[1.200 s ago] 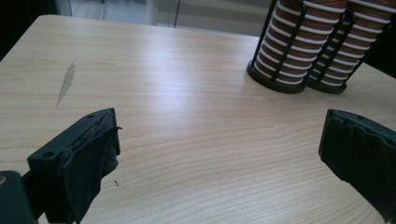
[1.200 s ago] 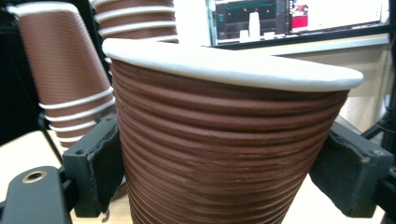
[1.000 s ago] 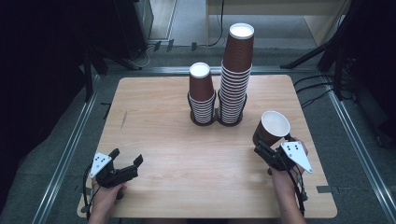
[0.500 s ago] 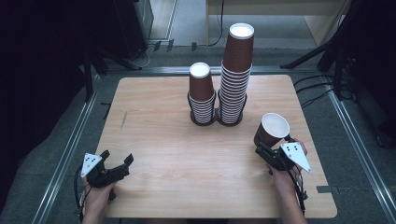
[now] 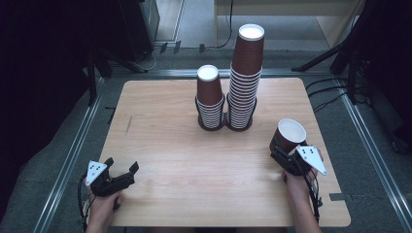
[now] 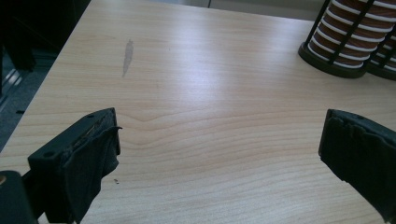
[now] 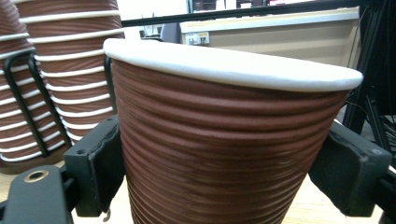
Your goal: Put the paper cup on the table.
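Right hand-held gripper [image 5: 284, 154] clasps upright cup [image 5: 288, 135]; cup stacks [image 5: 228, 97] lie ahead-left; left hand-held gripper [image 5: 121, 171] wide, farther.

Two racked cup stacks [image 5: 228, 97] stand touching at the far centre of the counter [image 5: 160, 141]; bare wood lies open between the near-left and near-right corners.
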Demonstrator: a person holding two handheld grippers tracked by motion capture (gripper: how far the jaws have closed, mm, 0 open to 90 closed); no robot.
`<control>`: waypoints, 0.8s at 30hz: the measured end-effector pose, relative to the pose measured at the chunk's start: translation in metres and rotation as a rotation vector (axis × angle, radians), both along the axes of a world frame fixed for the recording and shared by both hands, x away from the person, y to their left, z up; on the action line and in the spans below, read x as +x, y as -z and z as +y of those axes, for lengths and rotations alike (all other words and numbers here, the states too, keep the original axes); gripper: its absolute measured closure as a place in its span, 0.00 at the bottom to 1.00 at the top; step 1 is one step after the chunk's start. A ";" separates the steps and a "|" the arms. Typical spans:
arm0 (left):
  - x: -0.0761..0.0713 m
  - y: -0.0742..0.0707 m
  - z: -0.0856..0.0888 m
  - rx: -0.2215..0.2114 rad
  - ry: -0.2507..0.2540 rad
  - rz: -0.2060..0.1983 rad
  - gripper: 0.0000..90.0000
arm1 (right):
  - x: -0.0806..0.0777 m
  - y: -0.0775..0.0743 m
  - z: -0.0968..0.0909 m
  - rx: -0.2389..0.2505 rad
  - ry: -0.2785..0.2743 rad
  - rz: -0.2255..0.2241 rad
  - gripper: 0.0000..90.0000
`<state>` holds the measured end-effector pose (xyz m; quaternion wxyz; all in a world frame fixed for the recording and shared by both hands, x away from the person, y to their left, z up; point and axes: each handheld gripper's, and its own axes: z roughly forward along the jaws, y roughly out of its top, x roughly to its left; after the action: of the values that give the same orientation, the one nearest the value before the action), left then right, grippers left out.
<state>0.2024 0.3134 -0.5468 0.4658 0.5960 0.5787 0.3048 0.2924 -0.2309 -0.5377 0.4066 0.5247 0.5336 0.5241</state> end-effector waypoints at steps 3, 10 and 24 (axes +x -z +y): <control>0.000 0.001 -0.001 0.006 0.007 0.004 0.00 | 0.002 0.002 -0.001 -0.017 0.011 0.012 0.15; 0.000 0.002 0.004 -0.037 0.007 0.002 0.00 | 0.006 0.005 -0.001 -0.011 0.028 0.055 0.15; -0.001 0.003 0.005 -0.043 0.016 0.007 0.00 | 0.009 0.006 0.001 -0.068 0.040 0.097 0.14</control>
<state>0.2017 0.3184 -0.5498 0.4789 0.5916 0.5820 0.2861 0.3010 -0.2296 -0.5435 0.4084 0.5457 0.5596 0.4714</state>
